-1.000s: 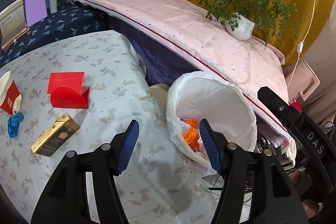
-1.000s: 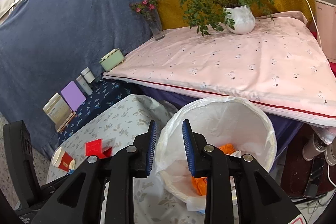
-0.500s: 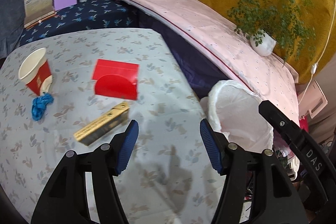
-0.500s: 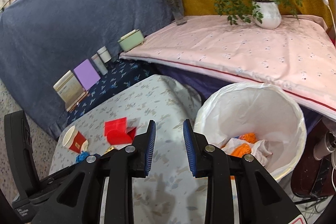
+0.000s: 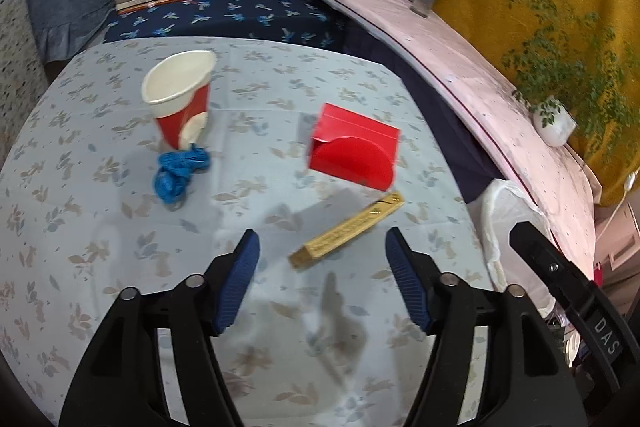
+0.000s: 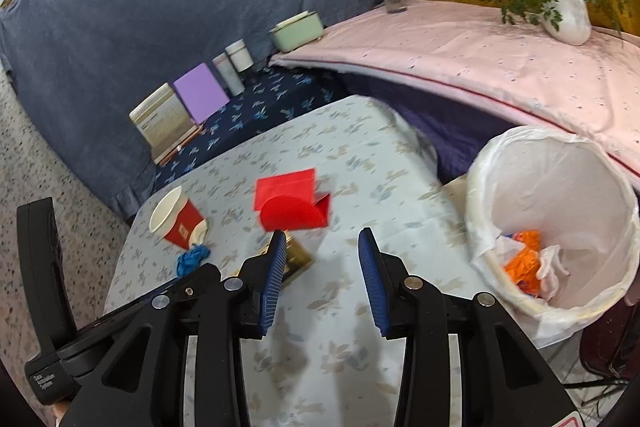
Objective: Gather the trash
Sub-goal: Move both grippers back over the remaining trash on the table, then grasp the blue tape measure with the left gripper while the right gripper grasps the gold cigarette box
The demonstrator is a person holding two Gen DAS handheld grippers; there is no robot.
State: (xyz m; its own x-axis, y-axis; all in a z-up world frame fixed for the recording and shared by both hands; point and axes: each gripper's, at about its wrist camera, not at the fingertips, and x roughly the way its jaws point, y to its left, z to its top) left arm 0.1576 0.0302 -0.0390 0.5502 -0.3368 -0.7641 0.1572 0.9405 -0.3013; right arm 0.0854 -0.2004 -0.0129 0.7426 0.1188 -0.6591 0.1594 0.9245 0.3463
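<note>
Gold cardboard, a long flat box [image 5: 347,231], lies on the floral-print worktop [image 5: 100,247] just ahead of the left gripper [image 5: 322,257], whose blue-padded jaws stand wide apart with nothing between them. Beyond the box sits a red folded-card box with a rounded flap [image 5: 354,151], close to the gold one; contact cannot be told. To the left stands a red and white paper cup [image 5: 181,99], tilted, with a crumpled blue scrap [image 5: 179,174] touching its base.

The left wrist view shows only a sliver of the white-lined waste bin [image 5: 508,227] at the worktop's right edge; its inside is hidden. The right wrist view looks straight into the bin [image 6: 560,187], where orange crumpled trash [image 6: 524,261] and white paper [image 6: 554,265] lie at the bottom. In that view the right gripper [image 6: 322,249] hangs over the worktop, jaws also spread and holding nothing. Its left finger covers most of the gold box [image 6: 298,261], so the box's full length reads only from the left wrist camera. The red box [image 6: 292,205], cup [image 6: 178,221] and blue scrap [image 6: 192,257] lie farther off in this view.

At the back: a potted green plant [image 6: 568,15] on a pink cloth [image 6: 480,59].
</note>
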